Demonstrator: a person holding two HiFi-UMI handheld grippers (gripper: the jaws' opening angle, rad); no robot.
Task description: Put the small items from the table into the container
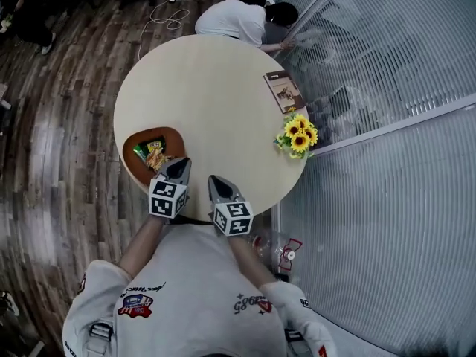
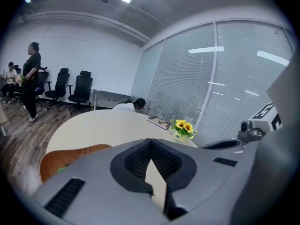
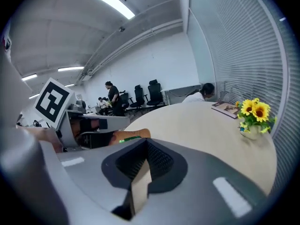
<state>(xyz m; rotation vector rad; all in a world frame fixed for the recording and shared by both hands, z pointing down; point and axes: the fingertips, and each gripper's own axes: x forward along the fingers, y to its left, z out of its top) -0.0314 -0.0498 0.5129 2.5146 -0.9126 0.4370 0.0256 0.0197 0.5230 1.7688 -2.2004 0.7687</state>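
- As I read it, the loading step is finished or nearly so. On the round pale wooden table [image 1: 212, 88] I can find no loose small item left to pick up.
- The left gripper [image 1: 178, 165] sits over the near rim of the shallow orange-brown container [image 1: 135, 141]. Its jaws are pressed together at the tips with nothing between them, and only the tabletop shows through the slot behind the tips.
- The right gripper [image 1: 217, 183] hangs just beside it, over the near table edge. Its jaws are closed too and carry nothing.
- The container stands on the near left part of the table, close to the edge. In it lies a small heap of crinkled snack packets [image 1: 155, 155], one green and one yellow-orange with red on it. I cannot count how many lie underneath.
- Well apart, by the right edge, stand a small bunch of yellow sunflowers [image 1: 299, 134] and, beyond it, a flat brown printed booklet [image 1: 283, 91]. I judge neither to be one of the small items.
- A person in a white top [image 1: 232, 19] leans at the far edge of the table, clear of my working side.
- Next I would scan the tabletop once more. If something turns up, I must spread a pair of jaws before reaching for it. If not, I draw both grippers back clear of the container.
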